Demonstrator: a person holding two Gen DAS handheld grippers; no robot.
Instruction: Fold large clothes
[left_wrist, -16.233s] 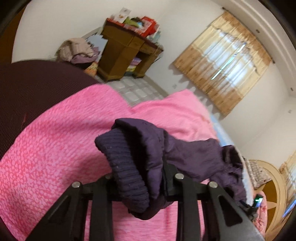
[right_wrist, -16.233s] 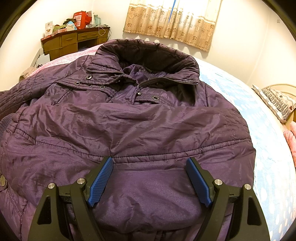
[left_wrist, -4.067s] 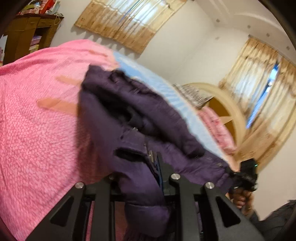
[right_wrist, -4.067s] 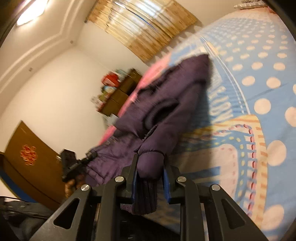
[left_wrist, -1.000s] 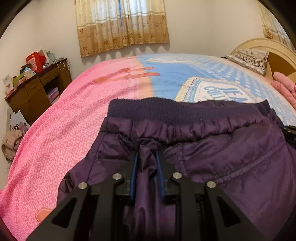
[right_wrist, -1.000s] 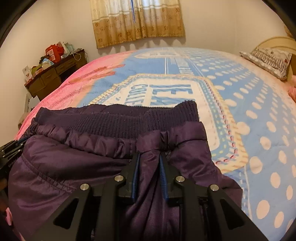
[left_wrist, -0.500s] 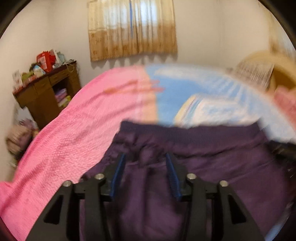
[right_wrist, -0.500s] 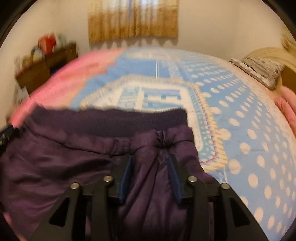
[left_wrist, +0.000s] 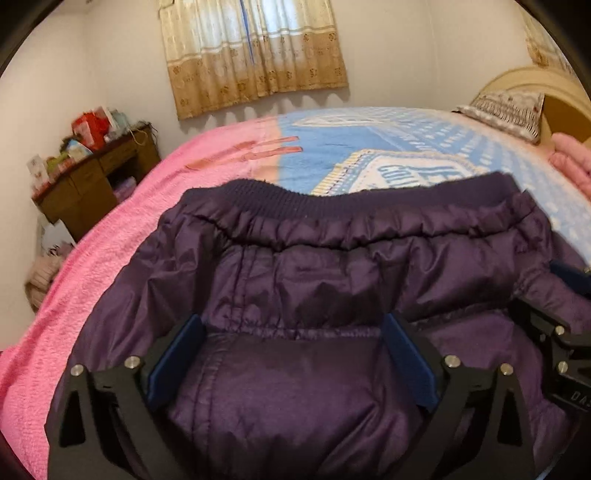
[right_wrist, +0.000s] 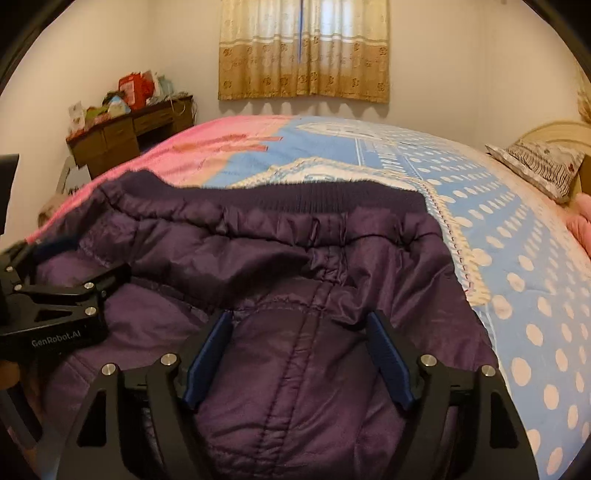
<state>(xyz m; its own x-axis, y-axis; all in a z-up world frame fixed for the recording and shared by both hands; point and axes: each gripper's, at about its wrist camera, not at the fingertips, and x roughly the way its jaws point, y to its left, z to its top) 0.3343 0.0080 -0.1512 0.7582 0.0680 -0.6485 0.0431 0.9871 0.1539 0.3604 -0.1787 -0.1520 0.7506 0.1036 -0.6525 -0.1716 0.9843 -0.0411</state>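
Now the purple jacket (left_wrist: 314, 295) lies folded on the bed (right_wrist: 517, 258), ribbed hem farthest away. The left gripper (left_wrist: 291, 354) and right gripper (right_wrist: 299, 354) are both spread wide, holding nothing. The puffy, slippery fabric could spring open if left unpressed.

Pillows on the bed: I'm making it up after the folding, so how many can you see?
1: a striped pillow at the head of the bed, right of the purple jacket. Something pink beside it may be another pillow or a blanket; unclear.
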